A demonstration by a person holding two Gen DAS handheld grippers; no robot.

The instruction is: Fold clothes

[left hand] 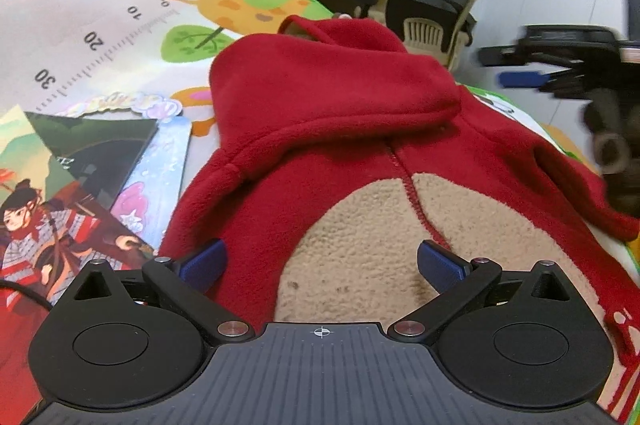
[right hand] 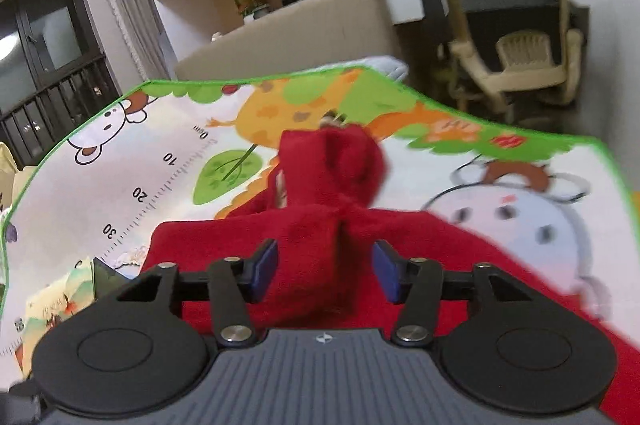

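A red fleece hoodie (left hand: 340, 113) lies spread on a cartoon play mat (left hand: 100, 25) that covers the tabletop, hood end away from both pairs of tongs. The left tongs (left hand: 320, 263) hang low over the front of the garment, spread wide with nothing between the blue pads (left hand: 204, 261); a tan fleece patch (left hand: 360, 249) and the red zipper (left hand: 416, 201) running down the chest sit just ahead of and between them. To the left of these tongs, picture cards (left hand: 60, 209) lie on the mat beside the hoodie's edge, one showing a cartoon figure in red. Off to the far right of that view, the other device shows as a dark blur. The right tongs (right hand: 326, 271) are partly open over a raised fold of the red cloth (right hand: 320, 249), which stands up between the pads; the picture is smeared here, so whether the pads actually touch the fleece is hard to say. Beyond them the hood (right hand: 332, 161) bunches up against the mat's giraffe and printed ruler (right hand: 156, 193). A beige office chair (right hand: 516, 25) stands past the tabletop's far edge.
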